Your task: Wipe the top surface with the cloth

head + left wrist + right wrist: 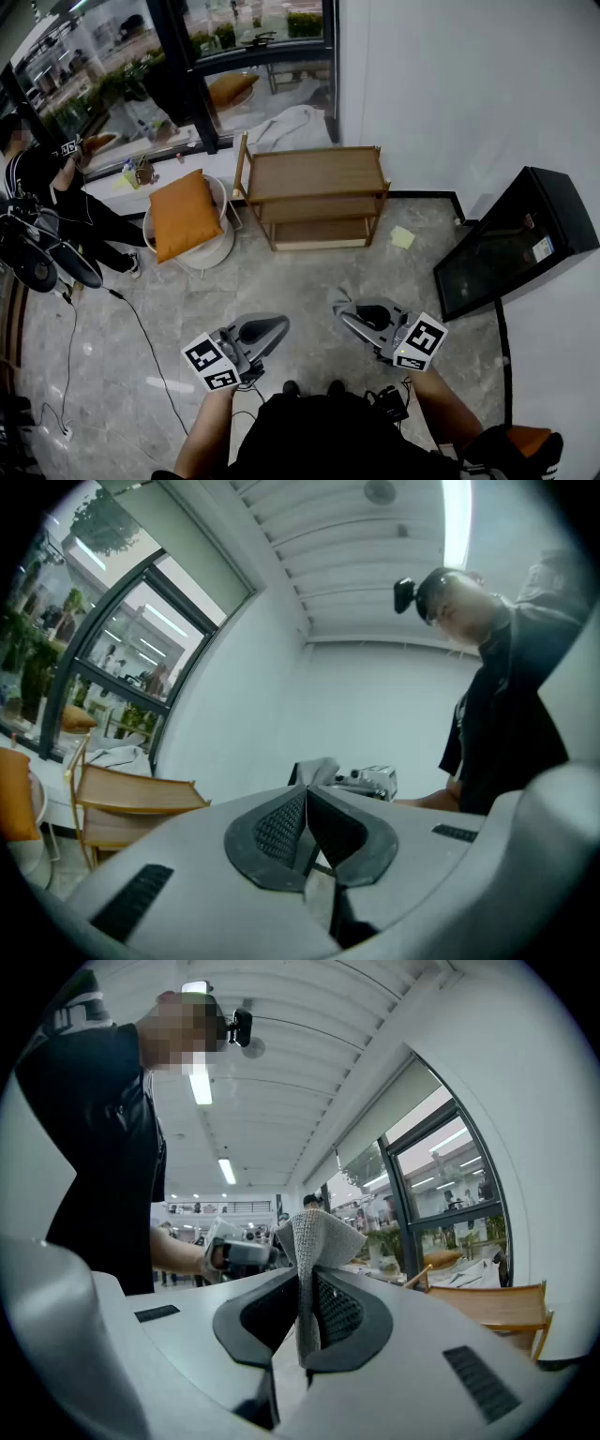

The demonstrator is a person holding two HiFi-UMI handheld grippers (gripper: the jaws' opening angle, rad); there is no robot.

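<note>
A grey knitted cloth [317, 1237] sticks up from my right gripper [307, 1309], which is shut on it. In the head view that gripper [345, 307] hovers over the floor at waist height, the cloth [338, 298] showing at its tip. My left gripper [272, 325] hangs beside it, about a hand's width to the left. Its jaws [306, 803] are pressed together with nothing between them. The wooden shelf unit [314, 195] stands well ahead against the white wall, its top surface [314, 172] bare. Both grippers are far short of it.
A white round chair [217, 251] with an orange cushion [186, 214] stands left of the shelf. A black glass-fronted cabinet [511, 239] leans at the right. A yellow scrap [402, 237] and a black cable [141, 328] lie on the tiled floor. A person [42, 202] sits far left.
</note>
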